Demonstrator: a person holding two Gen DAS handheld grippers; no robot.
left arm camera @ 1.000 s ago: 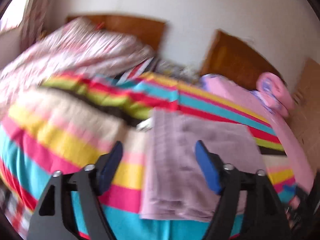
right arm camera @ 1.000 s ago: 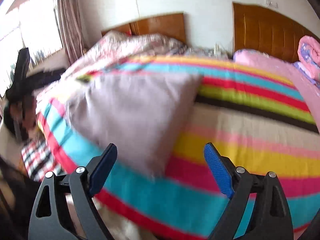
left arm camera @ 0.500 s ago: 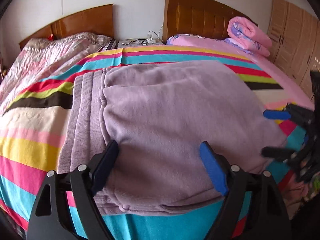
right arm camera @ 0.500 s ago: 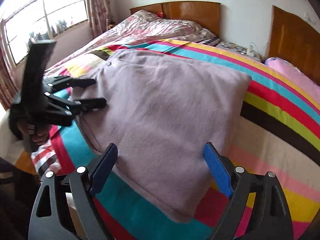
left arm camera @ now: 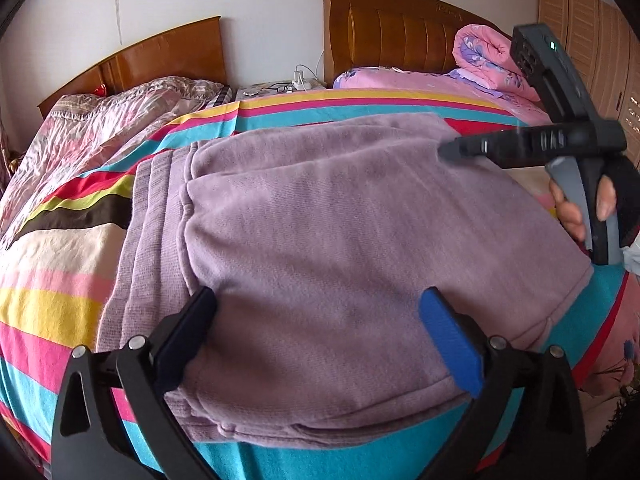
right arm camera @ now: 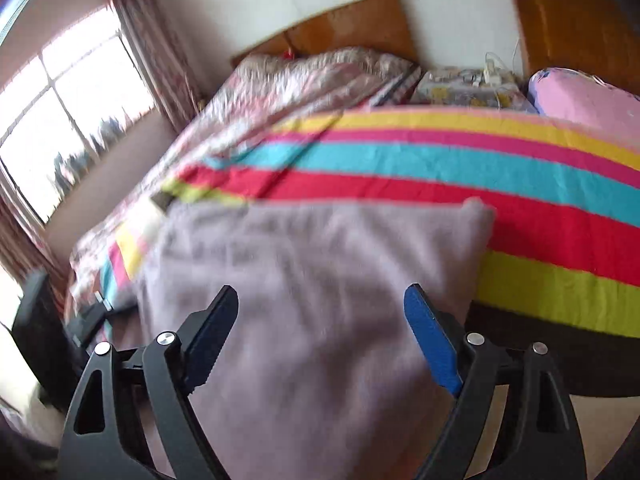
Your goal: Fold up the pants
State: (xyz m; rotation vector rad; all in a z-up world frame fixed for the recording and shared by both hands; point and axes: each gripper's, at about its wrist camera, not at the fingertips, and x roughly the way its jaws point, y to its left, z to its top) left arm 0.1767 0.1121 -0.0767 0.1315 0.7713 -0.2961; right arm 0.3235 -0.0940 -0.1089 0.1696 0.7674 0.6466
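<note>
We see fuzzy lilac pants folded flat on the striped blanket — left gripper just widened, empty, over their lower-centre edge; right gripper wide, empty.

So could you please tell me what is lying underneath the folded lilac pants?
The lilac pants lie on a striped blanket that shows on all sides of them. The stripes directly beneath are covered, so whether anything else lies under the fabric cannot be seen.
</note>
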